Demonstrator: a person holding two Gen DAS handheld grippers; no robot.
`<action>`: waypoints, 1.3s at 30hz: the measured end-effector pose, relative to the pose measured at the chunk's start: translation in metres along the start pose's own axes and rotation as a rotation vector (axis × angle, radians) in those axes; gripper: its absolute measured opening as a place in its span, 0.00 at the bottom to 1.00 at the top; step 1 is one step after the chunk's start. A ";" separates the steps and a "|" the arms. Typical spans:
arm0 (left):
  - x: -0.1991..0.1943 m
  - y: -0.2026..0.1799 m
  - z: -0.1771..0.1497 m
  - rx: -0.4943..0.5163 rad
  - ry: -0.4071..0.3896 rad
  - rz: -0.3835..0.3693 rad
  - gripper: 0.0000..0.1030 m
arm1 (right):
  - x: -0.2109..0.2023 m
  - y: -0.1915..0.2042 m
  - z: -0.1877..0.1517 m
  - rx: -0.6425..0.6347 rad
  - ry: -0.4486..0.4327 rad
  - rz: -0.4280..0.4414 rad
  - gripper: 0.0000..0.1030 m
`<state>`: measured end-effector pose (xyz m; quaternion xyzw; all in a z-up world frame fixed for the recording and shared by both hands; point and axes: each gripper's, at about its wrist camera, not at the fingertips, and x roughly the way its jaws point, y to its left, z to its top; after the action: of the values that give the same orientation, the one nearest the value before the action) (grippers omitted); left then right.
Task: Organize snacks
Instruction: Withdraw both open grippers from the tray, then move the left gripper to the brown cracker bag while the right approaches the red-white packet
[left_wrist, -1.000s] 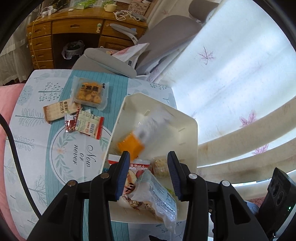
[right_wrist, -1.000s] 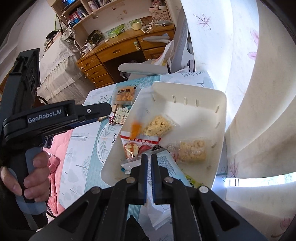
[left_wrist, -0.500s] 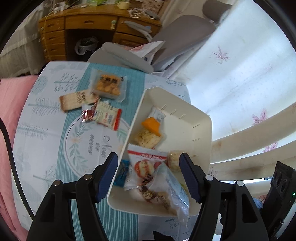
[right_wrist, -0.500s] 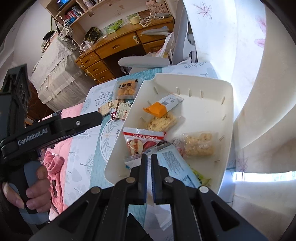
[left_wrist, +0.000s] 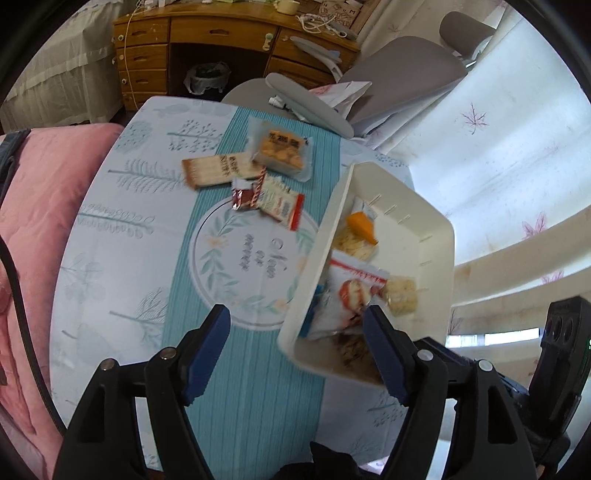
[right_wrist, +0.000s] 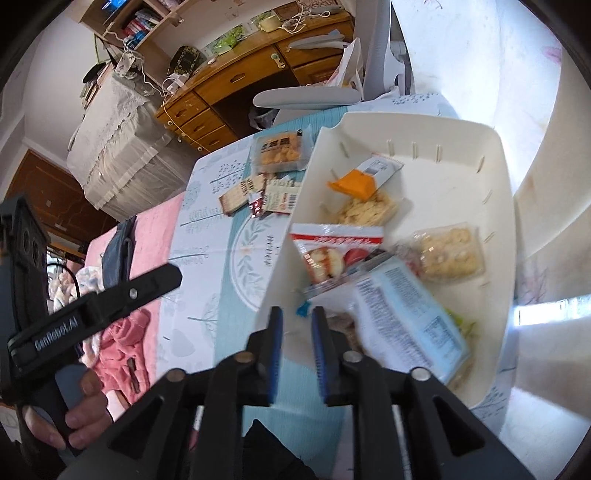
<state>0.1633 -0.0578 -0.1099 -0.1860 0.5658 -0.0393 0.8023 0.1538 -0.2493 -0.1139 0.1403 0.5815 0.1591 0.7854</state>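
The left gripper (left_wrist: 297, 352) has its blue-padded jaws spread wide with nothing between them, hanging above the patterned tablecloth (left_wrist: 236, 362). Just past its right fingertip is the near corner of the white tray (left_wrist: 439, 258), which sits tilted in this view. Ahead of the gripper and left of the tray, four snacks lie loose on the cloth: a red and white packet (left_wrist: 282, 201) touching a small dark red sachet (left_wrist: 245, 194), a brown biscuit pack (left_wrist: 216, 170) just beyond them, and a clear pack of golden biscuits (left_wrist: 282, 151) farthest out. Past the table edge stand a grey chair (left_wrist: 399, 74) and a wooden desk (left_wrist: 221, 33); a pink blanket (left_wrist: 40, 192) lies off to the left.

The right gripper (right_wrist: 297, 325) has its jaws slightly apart, a narrow gap showing, straddling the near rim of the tray (right_wrist: 495, 177); whether the pads touch the rim cannot be told. Inside the tray, directly ahead, lie a red and white apple-picture bag (right_wrist: 332, 247) and a blurred blue and white bag (right_wrist: 410, 314) to its right. Farther in are a clear bag of pale crackers (right_wrist: 365, 210), an orange wedge packet (right_wrist: 360, 182) partly on top of it, and a clear bag of puffed pieces (right_wrist: 448, 254) toward the right wall
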 end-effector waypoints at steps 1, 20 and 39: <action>-0.002 0.004 -0.002 0.005 0.007 -0.005 0.71 | 0.002 0.005 -0.002 0.009 0.001 -0.002 0.27; -0.052 0.121 -0.010 0.159 0.062 -0.025 0.76 | 0.040 0.109 -0.052 0.207 -0.034 -0.019 0.46; -0.054 0.186 0.042 0.259 -0.045 0.156 0.78 | 0.090 0.162 -0.042 0.411 -0.024 -0.010 0.62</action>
<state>0.1550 0.1400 -0.1129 -0.0372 0.5505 -0.0456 0.8328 0.1239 -0.0635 -0.1387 0.2966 0.5931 0.0317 0.7479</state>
